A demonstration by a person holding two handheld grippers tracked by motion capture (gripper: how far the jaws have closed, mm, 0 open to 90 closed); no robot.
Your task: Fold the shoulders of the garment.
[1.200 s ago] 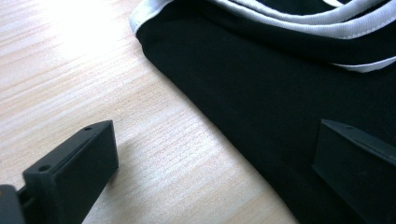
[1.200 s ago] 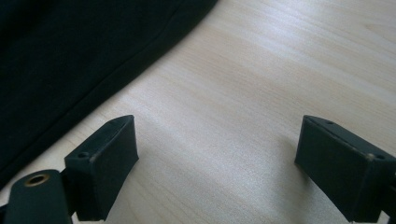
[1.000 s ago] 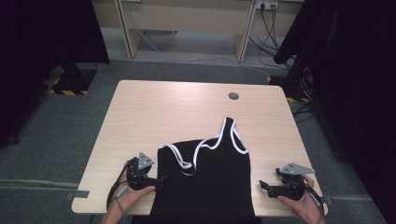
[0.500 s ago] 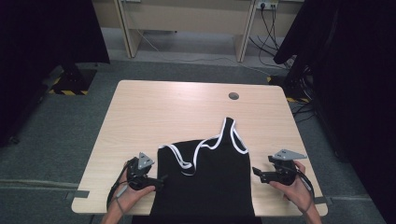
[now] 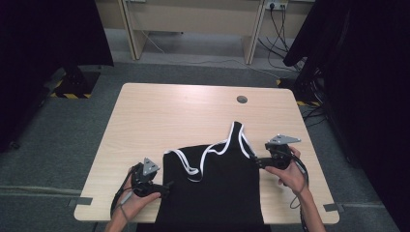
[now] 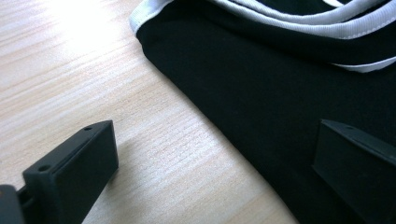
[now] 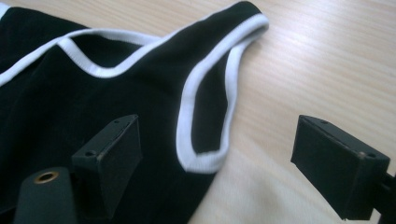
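Left gripper [image 5: 163, 186] sits wide open astride the tank top's [image 5: 212, 188] left side edge, low on the near tabletop [image 5: 159, 116]. Soft, light, limp cloth; I judge it will sag and bunch, so pinch hem or white trim. Right gripper [image 5: 261, 161], also wide, straddles the strap edge. Smooth pale wood; grey carpet around.

Even overhead light brightens the table [image 5: 159, 121]; the frame's left and right edges sink into darkness. Glare whitens the wood at upper left in the left gripper view, and the close views are slightly soft.
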